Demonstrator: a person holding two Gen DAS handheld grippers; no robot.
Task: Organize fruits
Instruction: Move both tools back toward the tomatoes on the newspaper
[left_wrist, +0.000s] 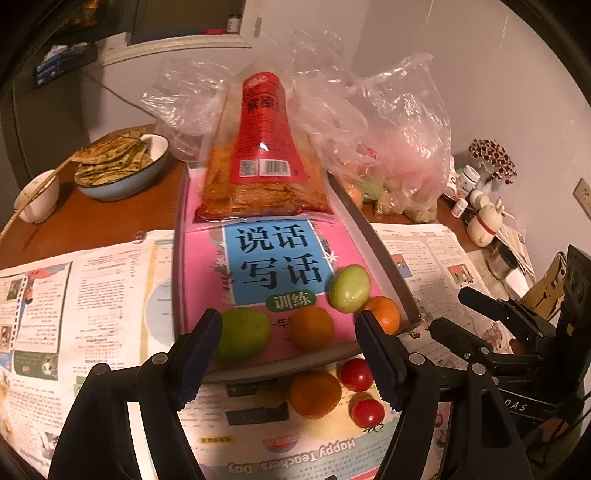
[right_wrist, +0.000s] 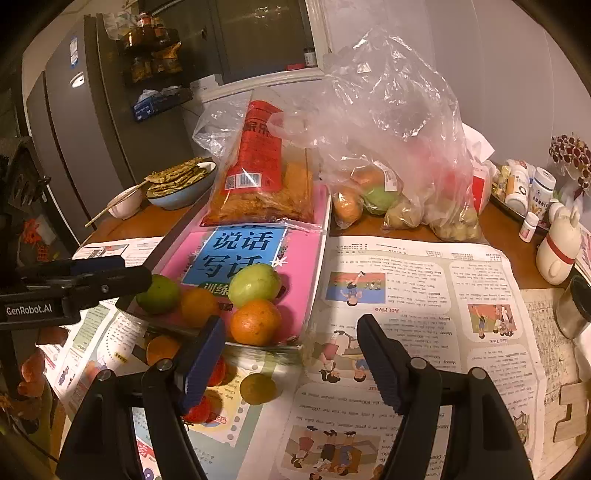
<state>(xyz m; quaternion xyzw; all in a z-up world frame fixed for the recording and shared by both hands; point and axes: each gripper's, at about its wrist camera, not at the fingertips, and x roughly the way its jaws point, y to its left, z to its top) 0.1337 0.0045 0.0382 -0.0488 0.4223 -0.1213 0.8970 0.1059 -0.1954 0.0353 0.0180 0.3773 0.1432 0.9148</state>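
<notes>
A grey tray (left_wrist: 384, 258) lined with a pink book holds two green fruits (left_wrist: 243, 334) (left_wrist: 349, 288) and two oranges (left_wrist: 312, 328) (left_wrist: 384, 314) at its near end. Below the tray, on newspaper, lie an orange (left_wrist: 314, 393) and two red tomatoes (left_wrist: 356, 373) (left_wrist: 367, 411). My left gripper (left_wrist: 288, 354) is open and empty, just above the tray's near edge. My right gripper (right_wrist: 291, 360) is open and empty, right of the tray's corner; it also shows in the left wrist view (left_wrist: 448, 314). An olive-green fruit (right_wrist: 257, 387) lies loose near it.
A red-labelled snack bag (left_wrist: 264, 162) sits on the tray's far end. Clear plastic bags (right_wrist: 388, 147) with more fruit stand behind. A blue bowl of flatbread (left_wrist: 122, 166), a small bowl with chopsticks (left_wrist: 37, 199), bottles and a figurine (right_wrist: 557, 243) are around. Newspaper (right_wrist: 424, 314) covers the table.
</notes>
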